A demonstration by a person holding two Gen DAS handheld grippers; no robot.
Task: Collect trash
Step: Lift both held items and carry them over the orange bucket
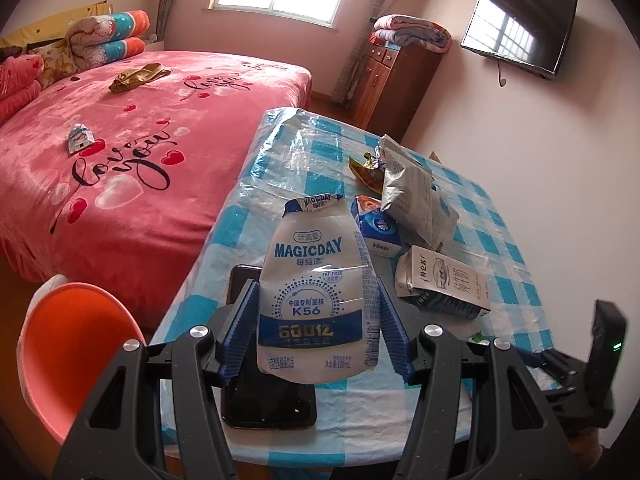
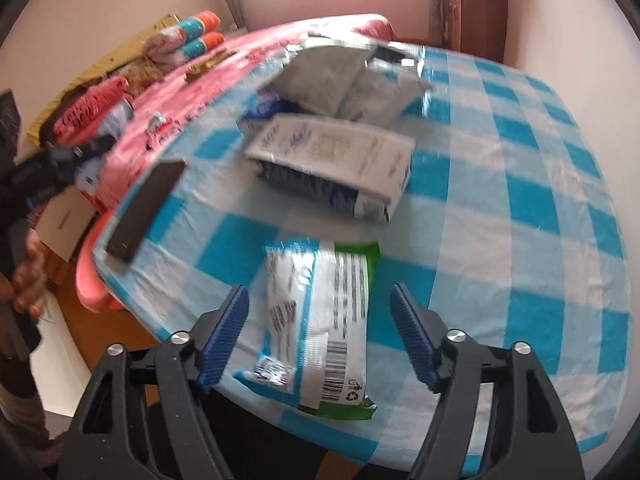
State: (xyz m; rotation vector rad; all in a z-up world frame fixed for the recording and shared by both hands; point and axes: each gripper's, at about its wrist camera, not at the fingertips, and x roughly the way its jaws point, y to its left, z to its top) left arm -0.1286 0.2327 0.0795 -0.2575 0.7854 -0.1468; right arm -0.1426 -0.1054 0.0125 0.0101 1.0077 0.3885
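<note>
My left gripper [image 1: 318, 292] holds a white and blue MAGICDAY drink pouch [image 1: 316, 292] upright between its blue fingers, above the checked table [image 1: 280, 148]. Beyond it lie a white carton [image 1: 442, 282], a blue and white carton [image 1: 376, 228], a silver bag [image 1: 416, 196] and a green-gold wrapper [image 1: 366, 170]. My right gripper [image 2: 320, 320] is open, its fingers on either side of a flat white, blue and green wrapper [image 2: 320, 320] at the table's near edge. The white carton [image 2: 332, 160] and silver bag [image 2: 340, 80] lie further back.
A black phone [image 1: 268, 396] lies on the table under the pouch; it also shows in the right wrist view [image 2: 146, 208]. An orange chair [image 1: 68, 348] stands left of the table. A pink bed [image 1: 120, 140] carries a small crushed carton [image 1: 79, 139] and a gold wrapper [image 1: 136, 76].
</note>
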